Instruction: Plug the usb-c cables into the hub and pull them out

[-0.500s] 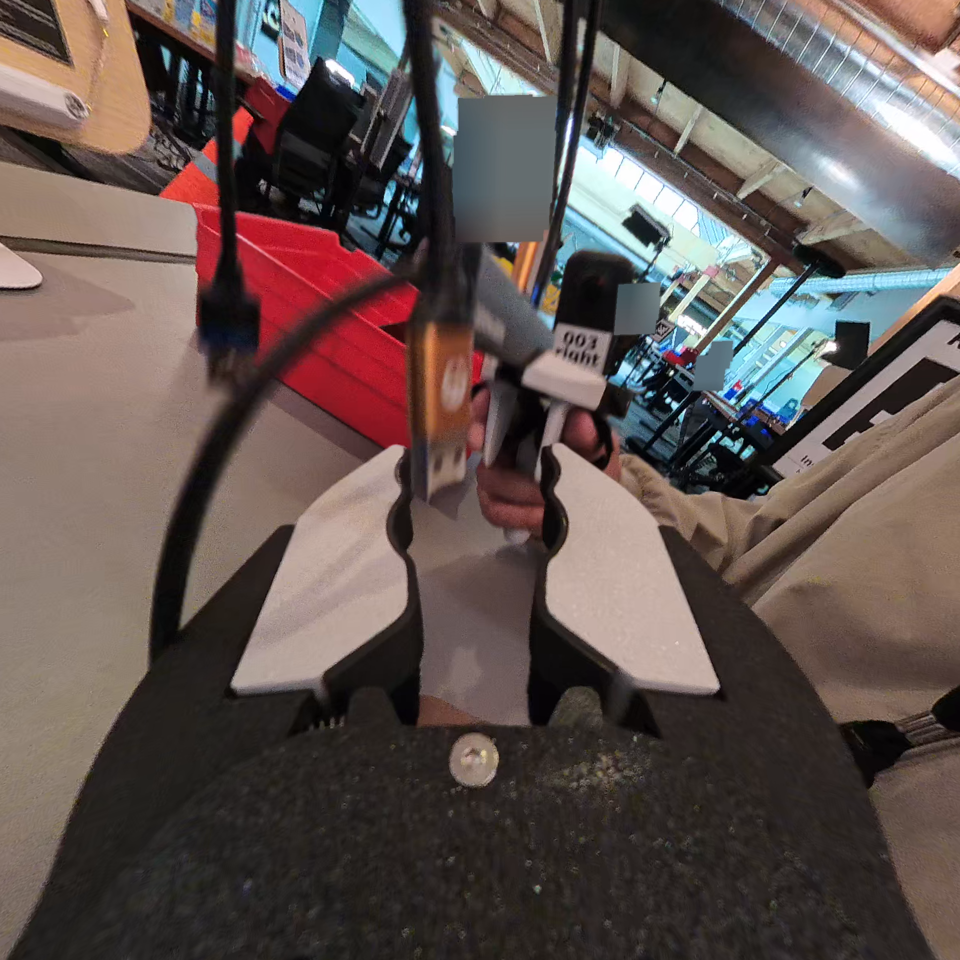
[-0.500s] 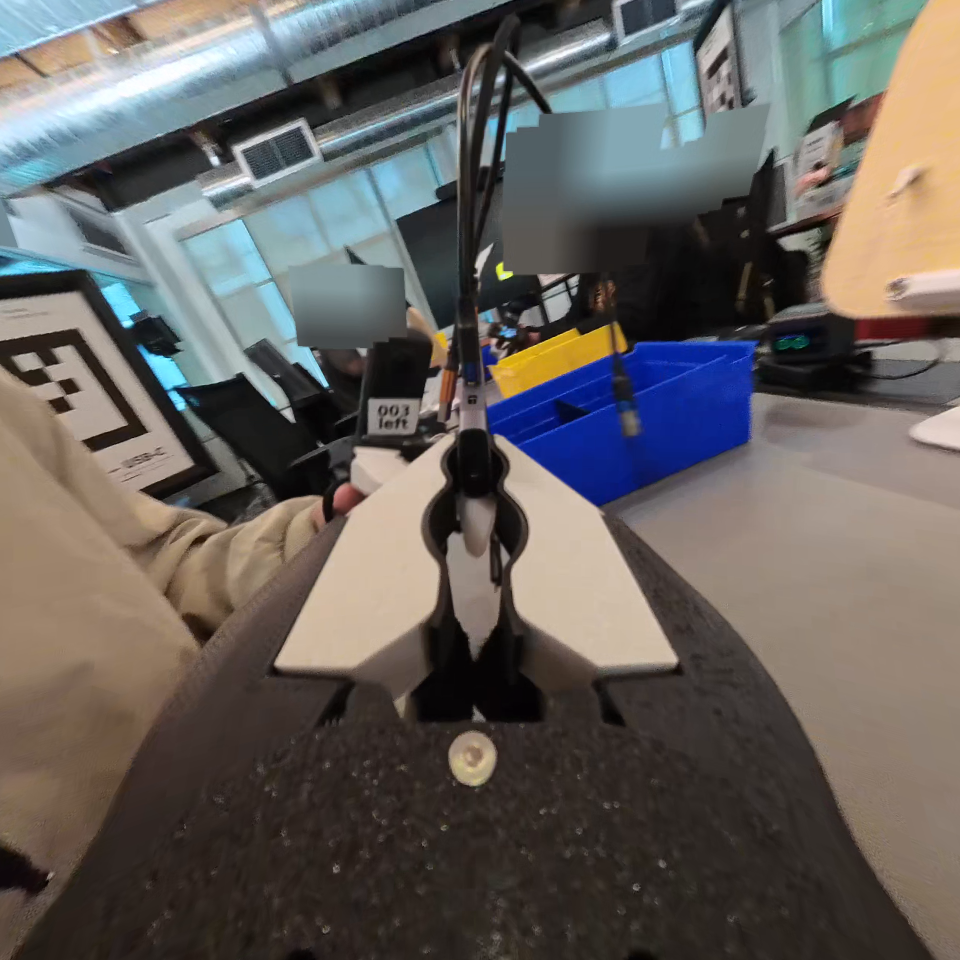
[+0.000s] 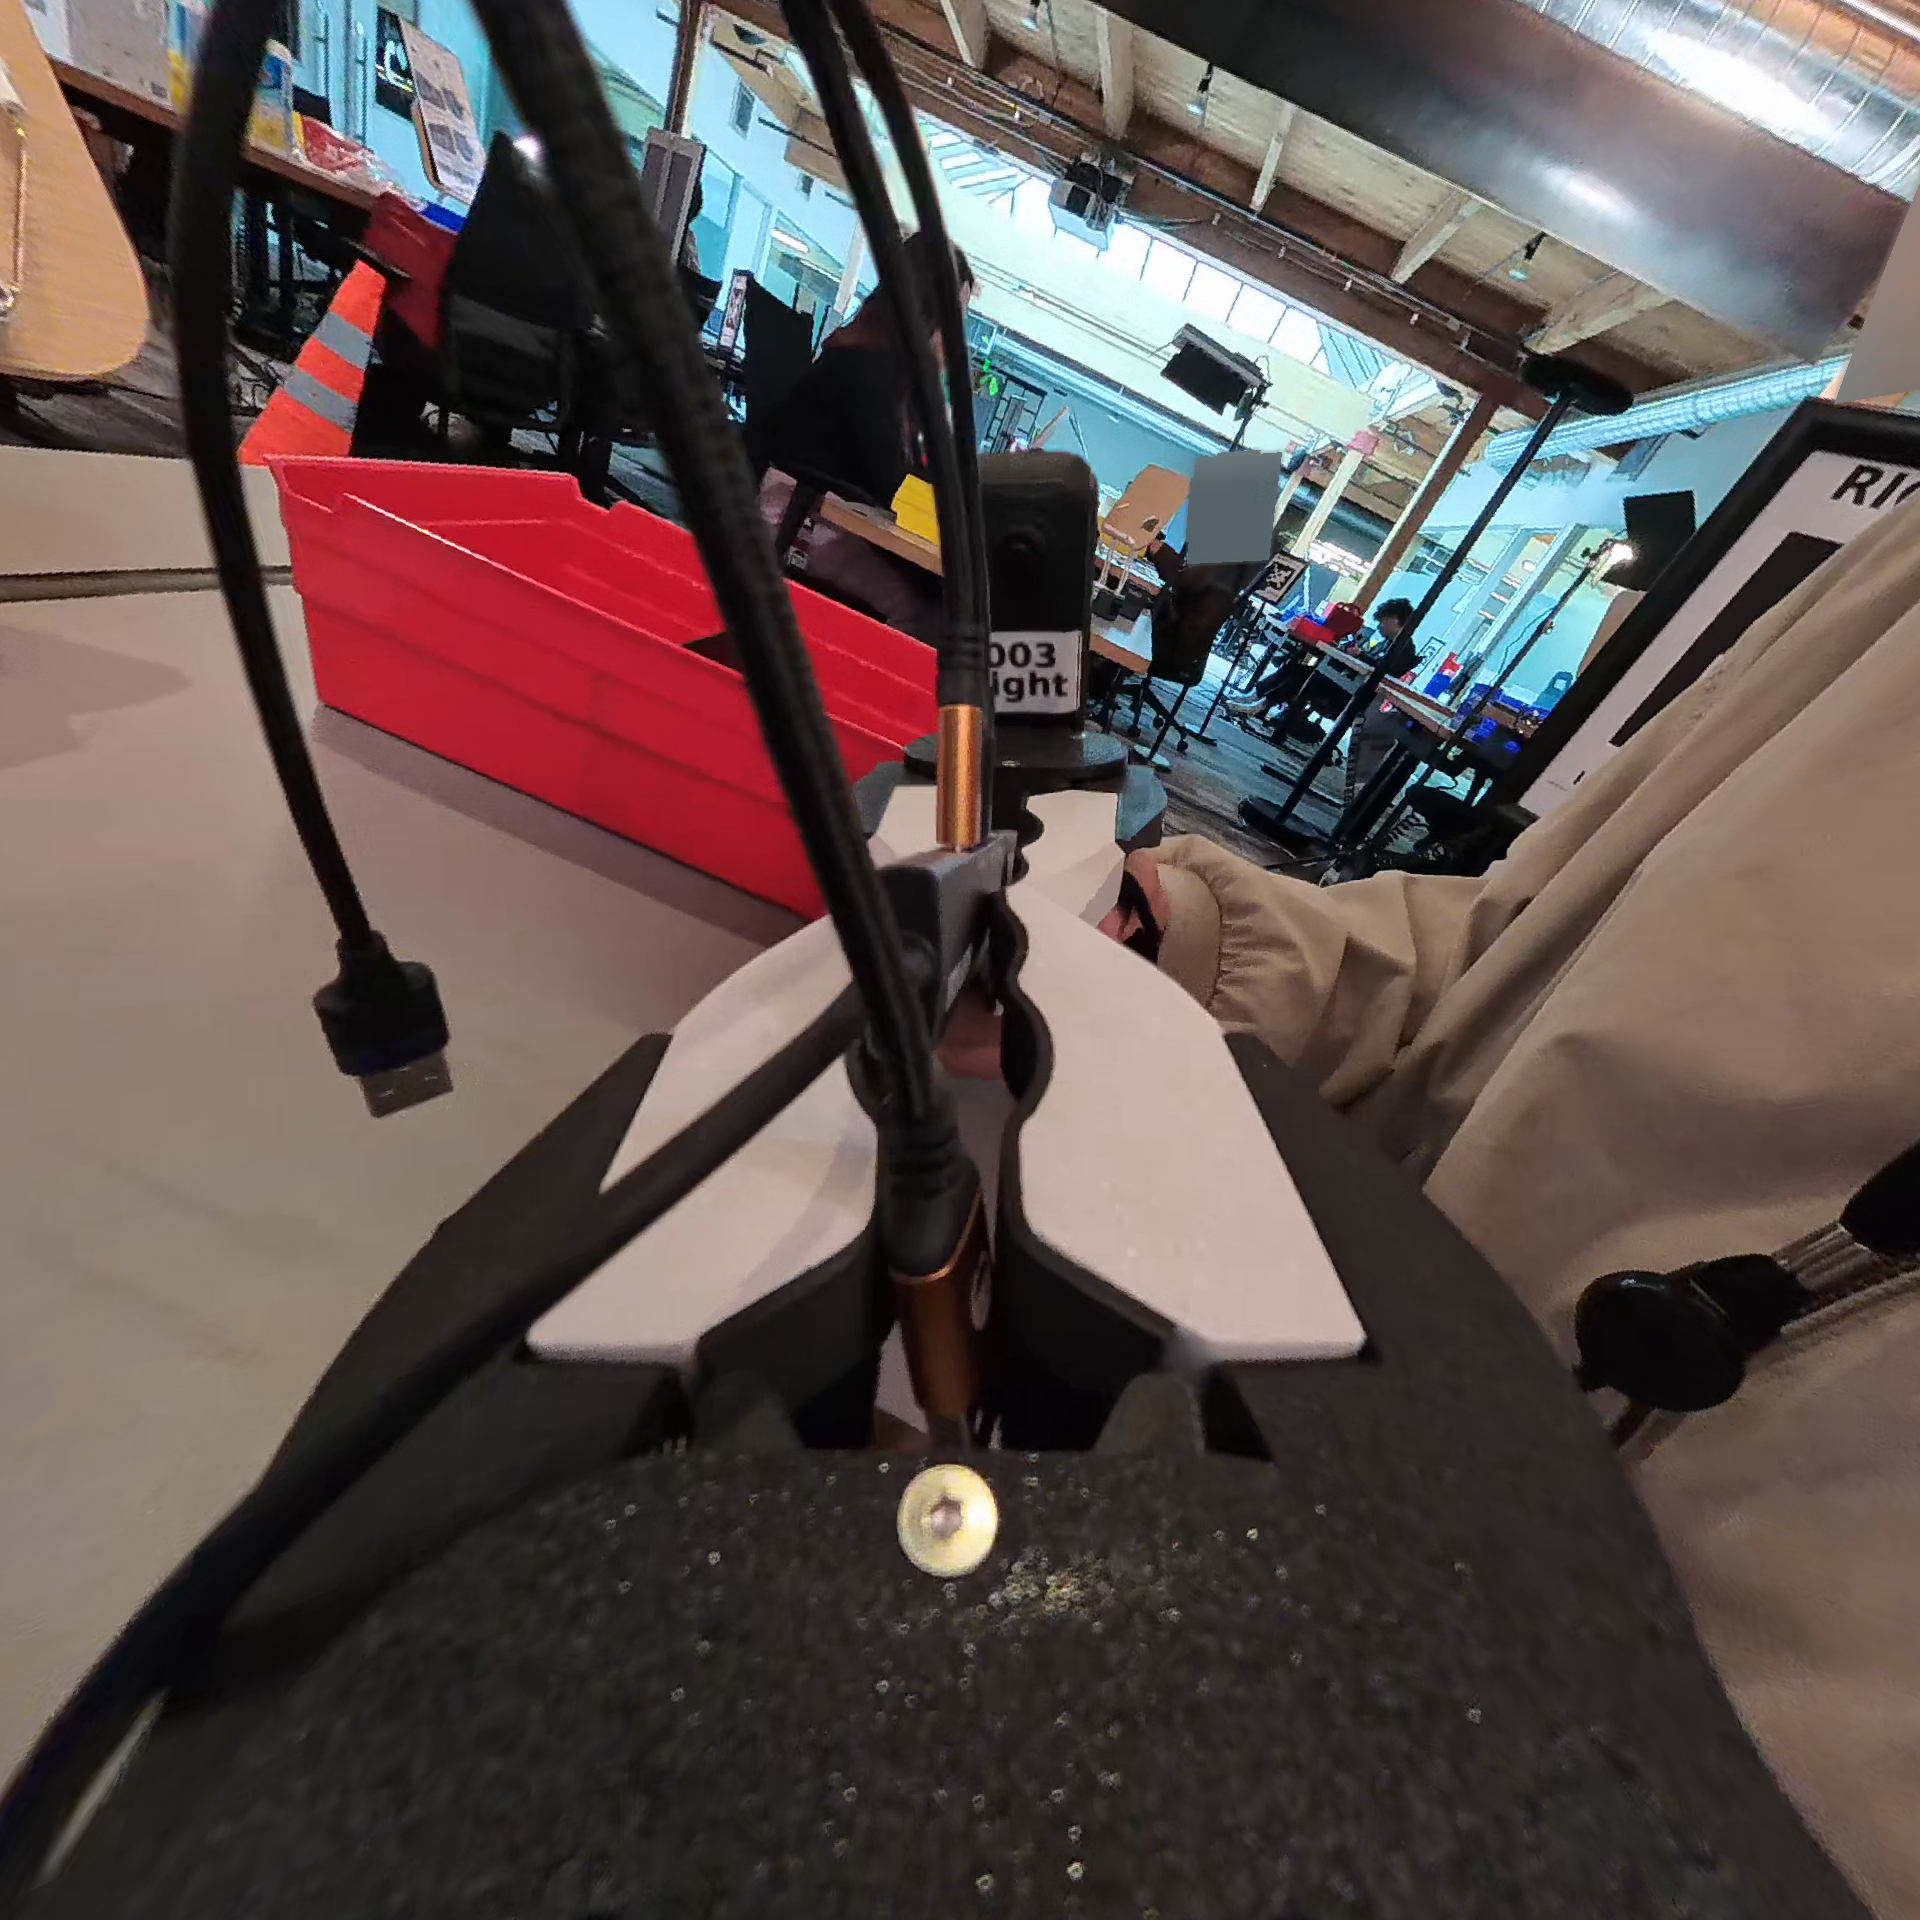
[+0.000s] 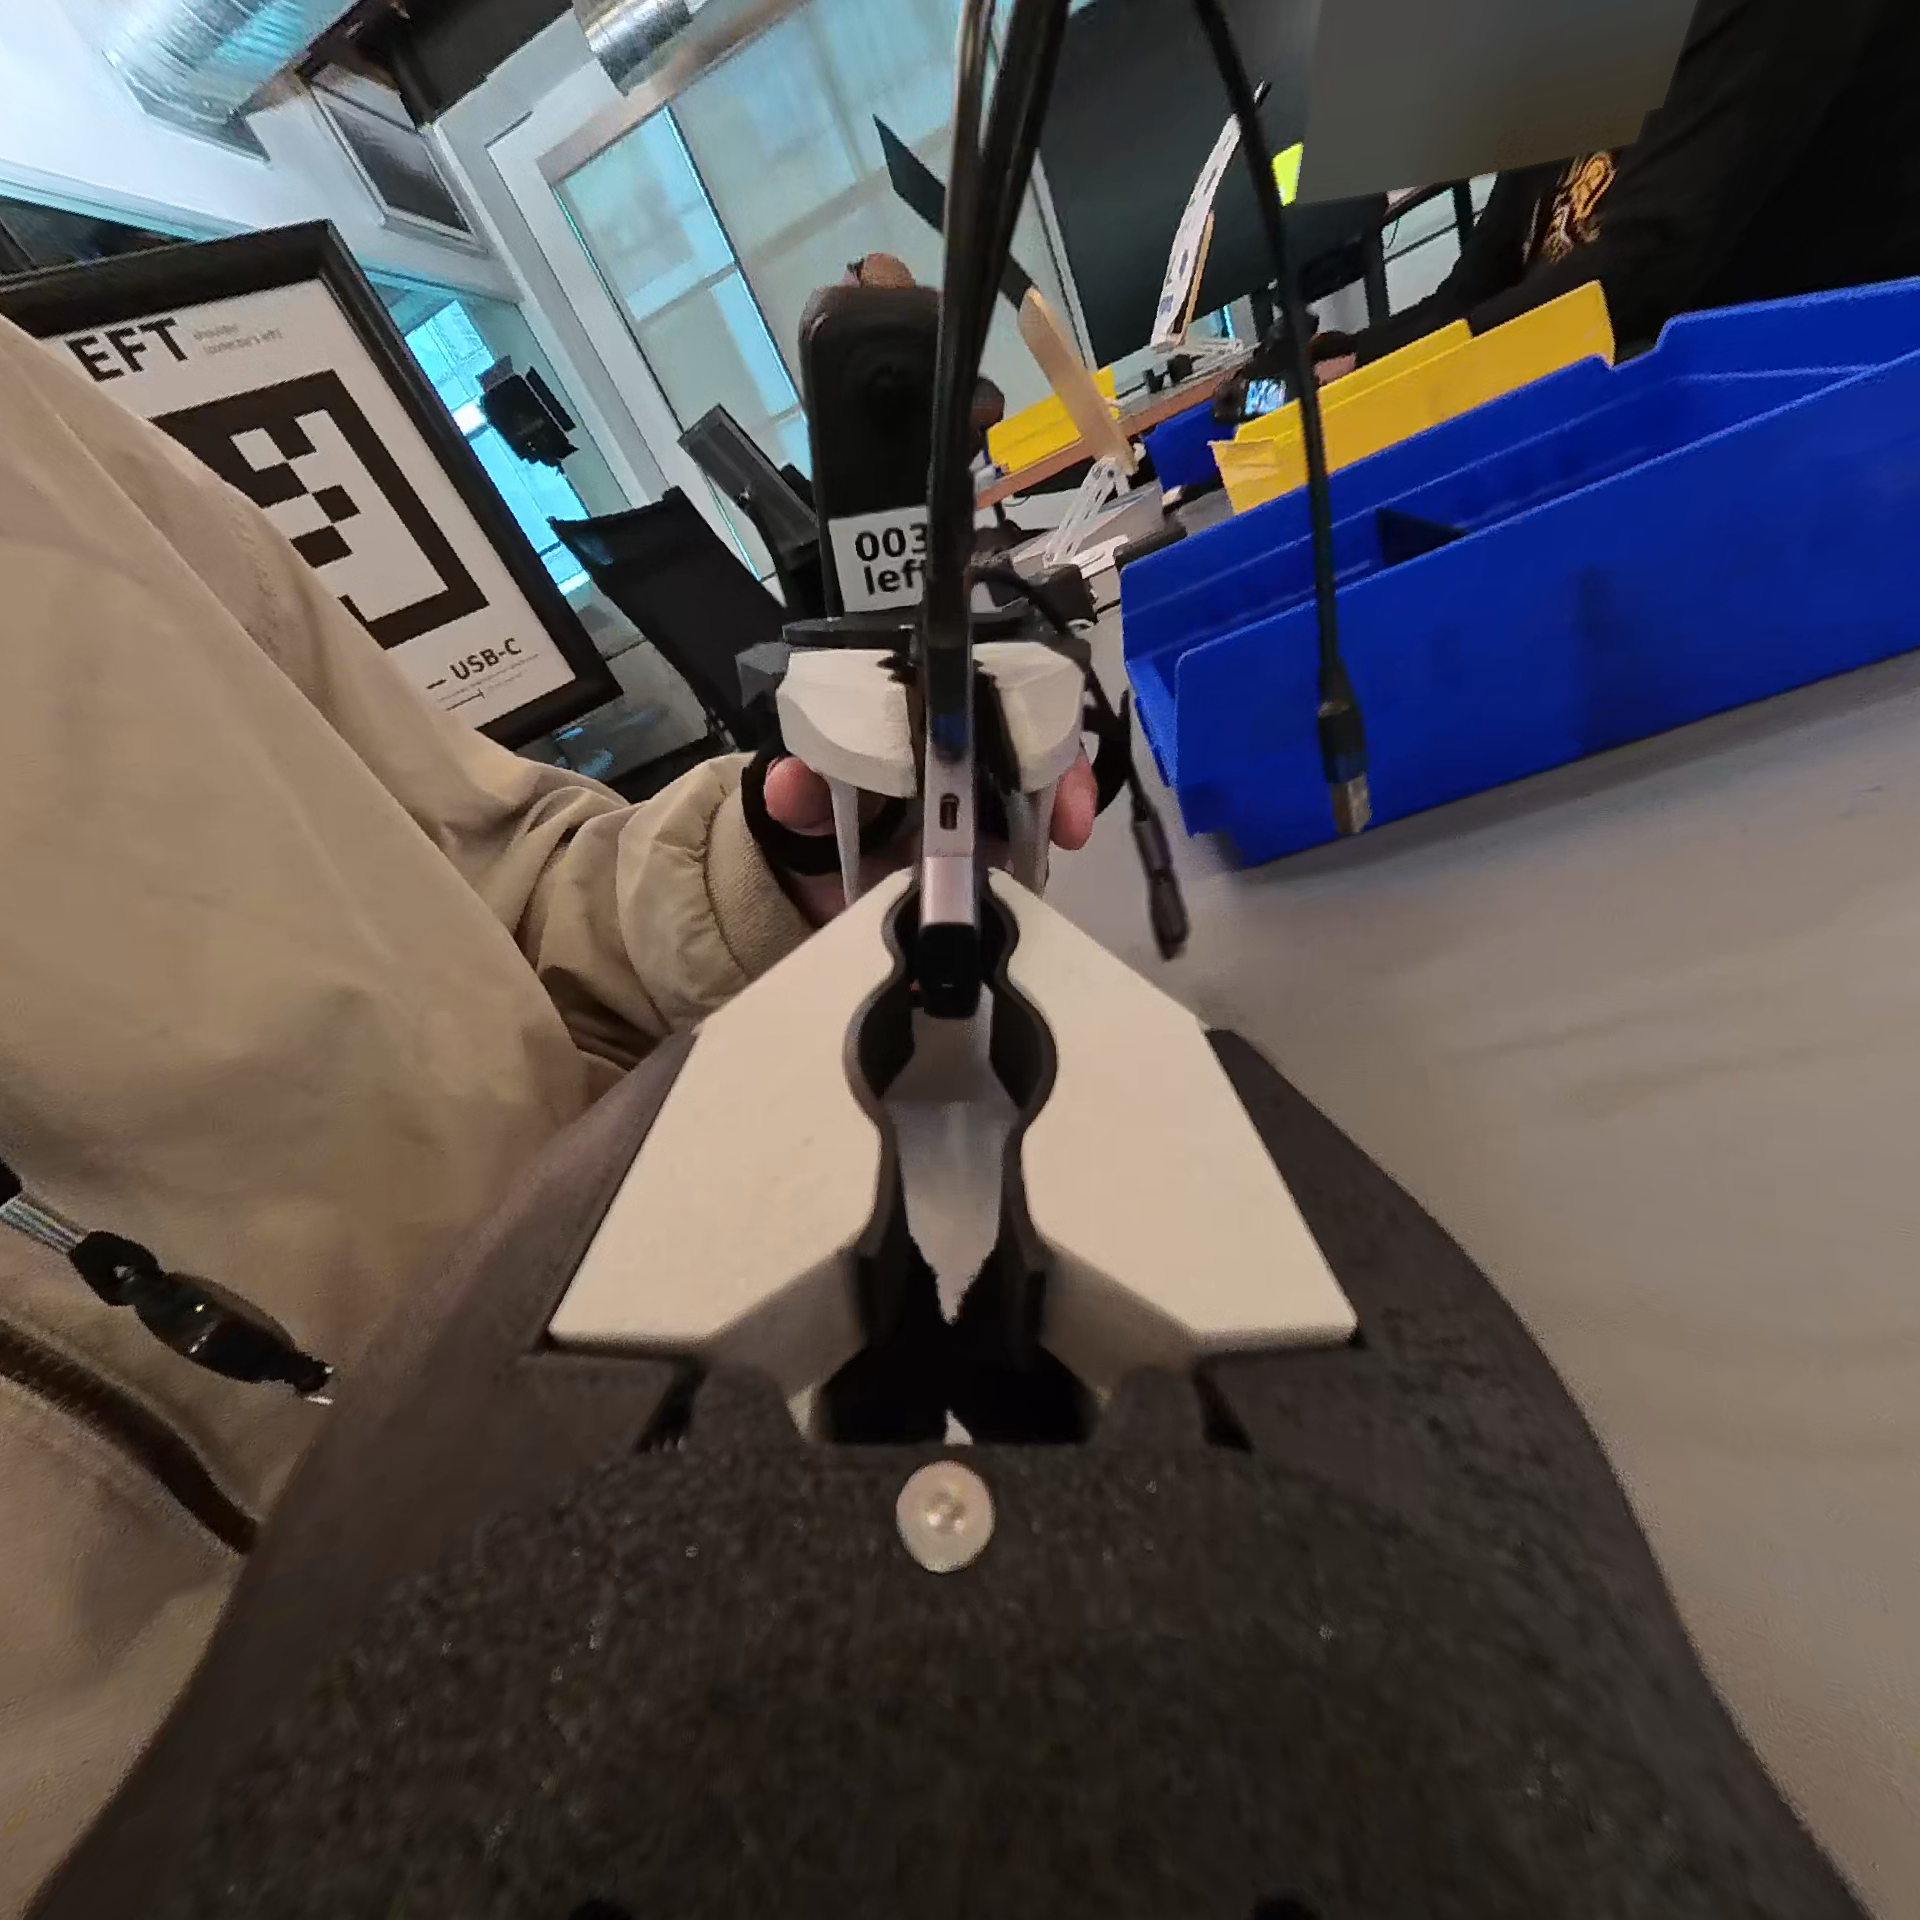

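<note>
A slim grey hub (image 4: pixel 948 831) is held in the air between both grippers. My right gripper (image 4: pixel 948 966) is shut on its near end, and an open port shows on the hub's side. My left gripper (image 3: pixel 961 935) faces it and is shut on the hub's other end (image 3: pixel 961 883). A copper plug (image 3: pixel 958 774) stands upright on the hub with its black cable rising. A second copper plug (image 3: pixel 935 1320) hangs deep between my left fingers (image 3: pixel 1143 1195). A black plug (image 3: pixel 384 1039) dangles free at the left. Two more plugs (image 4: pixel 1343 769) dangle in the right wrist view.
A red bin (image 3: pixel 582 665) stands on the grey table (image 3: pixel 156 1039) beyond the left gripper. A blue bin (image 4: pixel 1558 582) stands to the right of the right gripper, with yellow bins (image 4: pixel 1403 384) behind it. A person's beige sleeves (image 4: pixel 260 831) and framed marker boards (image 4: pixel 312 468) lie close by. The grippers are tip to tip, or close to it.
My left gripper was open and apart from the hub; it has moved forward and closed on the hub's end. The hanging copper plug now sits between its fingers. The right gripper kept its hold.
</note>
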The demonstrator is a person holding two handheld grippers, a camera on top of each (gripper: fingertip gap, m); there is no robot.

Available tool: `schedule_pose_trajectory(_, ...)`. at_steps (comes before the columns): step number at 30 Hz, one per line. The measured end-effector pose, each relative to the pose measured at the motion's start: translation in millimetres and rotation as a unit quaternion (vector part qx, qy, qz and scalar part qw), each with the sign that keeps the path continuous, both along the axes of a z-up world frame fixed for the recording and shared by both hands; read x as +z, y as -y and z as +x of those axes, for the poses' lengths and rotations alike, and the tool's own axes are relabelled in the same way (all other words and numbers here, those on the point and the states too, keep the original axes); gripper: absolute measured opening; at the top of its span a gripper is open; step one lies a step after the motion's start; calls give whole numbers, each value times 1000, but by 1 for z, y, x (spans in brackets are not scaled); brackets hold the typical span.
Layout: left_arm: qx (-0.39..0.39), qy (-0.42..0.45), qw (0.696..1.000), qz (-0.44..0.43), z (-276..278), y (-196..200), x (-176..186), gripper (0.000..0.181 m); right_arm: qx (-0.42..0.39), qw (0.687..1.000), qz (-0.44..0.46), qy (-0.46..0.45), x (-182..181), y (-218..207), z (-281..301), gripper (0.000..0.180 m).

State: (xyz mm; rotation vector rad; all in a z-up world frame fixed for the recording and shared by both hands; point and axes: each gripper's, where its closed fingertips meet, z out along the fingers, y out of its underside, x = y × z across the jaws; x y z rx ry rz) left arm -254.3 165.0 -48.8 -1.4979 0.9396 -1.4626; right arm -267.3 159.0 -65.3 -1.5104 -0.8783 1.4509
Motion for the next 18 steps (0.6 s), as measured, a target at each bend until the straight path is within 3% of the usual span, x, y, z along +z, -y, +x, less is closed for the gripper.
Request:
schedule_pose_trajectory(5,19,9,1000,8,4,0,1,10,4,1000,-4,17,-5,-1,3,8)
schedule_pose_trajectory(9,72,-30,990,114,5,-7,-3,10,-27,999,-14,25,-8,-12,7,14)
schedule_pose_trajectory(11,133,-88,964,211,-3,-20,-11,10,-77,996,-15,48,-13,-26,12,40)
schedule_pose_trajectory(12,163,-127,944,259,-8,-28,-17,10,-99,993,-16,69,-16,-32,16,44)
schedule_pose_trajectory(15,225,-238,865,380,-21,-47,-35,10,-118,987,9,111,-19,-33,18,39)
schedule_pose_trajectory(18,242,-274,827,428,-21,-52,-42,10,-105,988,19,111,-15,-22,4,36)
